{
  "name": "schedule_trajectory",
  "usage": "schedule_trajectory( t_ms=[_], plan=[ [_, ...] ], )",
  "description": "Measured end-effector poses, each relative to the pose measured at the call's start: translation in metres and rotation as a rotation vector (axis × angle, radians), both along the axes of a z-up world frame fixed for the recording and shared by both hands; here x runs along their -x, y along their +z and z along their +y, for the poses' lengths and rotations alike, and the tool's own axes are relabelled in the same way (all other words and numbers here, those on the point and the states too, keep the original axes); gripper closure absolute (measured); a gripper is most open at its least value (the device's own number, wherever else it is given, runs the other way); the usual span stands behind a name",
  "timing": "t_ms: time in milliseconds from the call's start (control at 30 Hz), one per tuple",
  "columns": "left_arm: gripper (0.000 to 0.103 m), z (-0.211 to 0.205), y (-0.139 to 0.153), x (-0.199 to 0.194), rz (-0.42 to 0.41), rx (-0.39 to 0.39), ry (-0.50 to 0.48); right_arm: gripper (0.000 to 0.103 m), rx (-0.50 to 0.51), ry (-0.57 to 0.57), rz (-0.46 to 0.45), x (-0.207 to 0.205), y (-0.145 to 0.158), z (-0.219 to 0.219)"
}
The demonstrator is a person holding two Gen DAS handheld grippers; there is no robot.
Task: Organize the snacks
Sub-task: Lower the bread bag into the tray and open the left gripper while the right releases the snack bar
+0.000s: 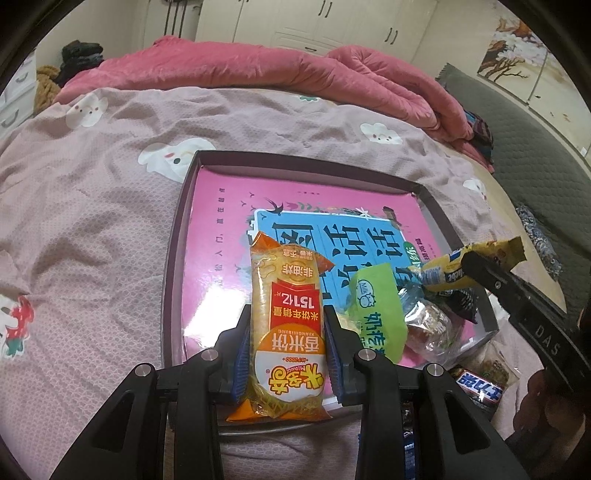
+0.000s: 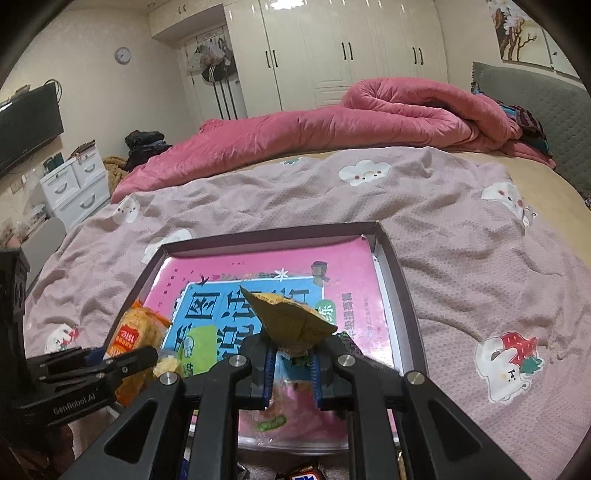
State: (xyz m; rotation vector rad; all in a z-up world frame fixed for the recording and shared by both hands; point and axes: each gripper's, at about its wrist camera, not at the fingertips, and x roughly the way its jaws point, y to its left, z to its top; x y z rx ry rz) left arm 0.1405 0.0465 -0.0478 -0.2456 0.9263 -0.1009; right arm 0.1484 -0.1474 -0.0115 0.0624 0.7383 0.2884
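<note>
A rumpled pink quilt (image 2: 332, 125) lay heaped along the far side of the bed, above a mauve bedspread (image 2: 461, 236) printed with white cartoon clouds and strawberries. White wardrobe doors (image 2: 343, 51) with dark handles lined the back wall, and a round clock (image 2: 122, 55) hung to their left above bags on hooks (image 2: 214, 59). A dark television (image 2: 26, 125) stood against the left wall beside a small white drawer unit (image 2: 79, 184), with dark clothes (image 2: 146, 144) piled nearby. A grey padded headboard (image 2: 546, 107) rose at right beneath a tree painting (image 2: 515, 29).
</note>
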Motion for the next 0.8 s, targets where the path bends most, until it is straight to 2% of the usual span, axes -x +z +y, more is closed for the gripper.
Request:
schedule_trajectory(
  t_ms=[467, 567, 667, 800],
  plan=[
    [0.067, 0.001, 0.0, 0.001, 0.006, 0.01, 0.003, 0.085, 0.0, 0.049, 0.035, 0.018, -0.005, 0.001],
    [0.068, 0.001, 0.0, 0.001, 0.008, 0.012, 0.003, 0.082, 0.008, 0.063, 0.041, 0.022, -0.008, 0.003],
    [0.068, 0.002, 0.0, 0.001, 0.01, 0.015, 0.003, 0.073, 0.011, 0.076, 0.046, 0.027, -0.008, 0.005],
    [0.067, 0.003, 0.001, 0.002, 0.014, 0.02, 0.005, 0.072, 0.012, 0.085, 0.046, 0.031, -0.008, 0.006]
  ],
)
